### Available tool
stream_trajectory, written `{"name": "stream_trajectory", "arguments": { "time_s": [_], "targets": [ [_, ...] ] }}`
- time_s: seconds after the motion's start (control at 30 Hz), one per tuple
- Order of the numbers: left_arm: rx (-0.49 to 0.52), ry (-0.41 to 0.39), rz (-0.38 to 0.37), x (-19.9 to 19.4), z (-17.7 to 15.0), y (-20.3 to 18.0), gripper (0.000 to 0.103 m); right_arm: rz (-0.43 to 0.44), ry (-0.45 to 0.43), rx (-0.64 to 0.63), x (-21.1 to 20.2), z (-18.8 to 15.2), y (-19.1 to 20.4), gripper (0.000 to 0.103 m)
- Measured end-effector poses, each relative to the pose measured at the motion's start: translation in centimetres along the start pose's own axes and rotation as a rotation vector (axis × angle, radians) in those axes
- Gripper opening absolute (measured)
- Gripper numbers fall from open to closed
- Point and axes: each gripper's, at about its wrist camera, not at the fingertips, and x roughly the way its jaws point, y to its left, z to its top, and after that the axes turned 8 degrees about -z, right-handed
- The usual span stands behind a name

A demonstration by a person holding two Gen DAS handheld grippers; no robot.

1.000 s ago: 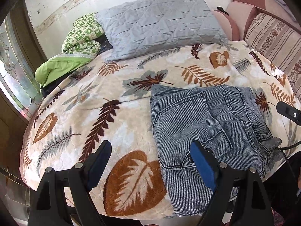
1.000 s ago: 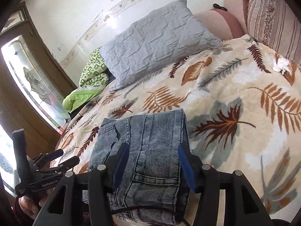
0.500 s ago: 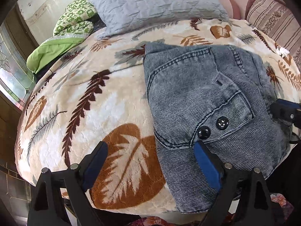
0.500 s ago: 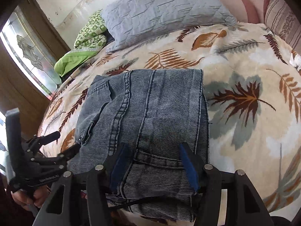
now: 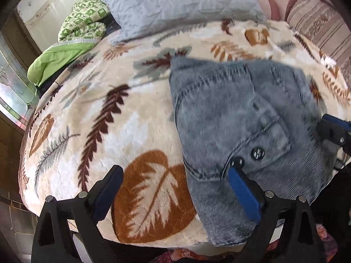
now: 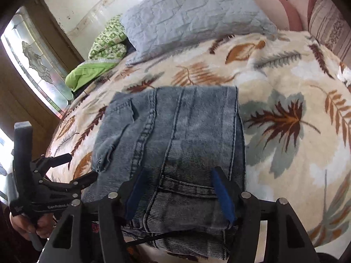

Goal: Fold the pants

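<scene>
Grey-blue denim pants lie folded into a compact stack near the front edge of a leaf-patterned bed; they also show in the right wrist view. My left gripper is open and empty at the stack's left front corner, its right finger over the denim by two dark buttons. My right gripper is open and straddles the near waistband end of the stack. The left gripper shows at the left of the right wrist view.
A grey quilted pillow and a green folded blanket lie at the bed's far side. Striped cushions are at the far right. A glass door stands to the left. The bed's front edge is right below both grippers.
Both grippers dropped toward the folded pants and then eased back slightly. The pants lie where they were. Both grippers stayed open.
</scene>
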Motion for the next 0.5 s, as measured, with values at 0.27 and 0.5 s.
{"name": "stream_trajectory", "arguments": {
  "time_s": [0.27, 0.5],
  "targets": [
    [0.005, -0.019, 0.004, 0.5, 4.8, -0.3, 0.096, -0.028, -0.137, 0.002, -1.5, 3.5, 0.5, 0.065],
    [-0.032, 0.068, -0.026, 5.0, 6.0, -1.1, 0.097, -0.032, -0.027, 0.034, 2.8, 5.7, 0.3, 0.061]
  ]
}}
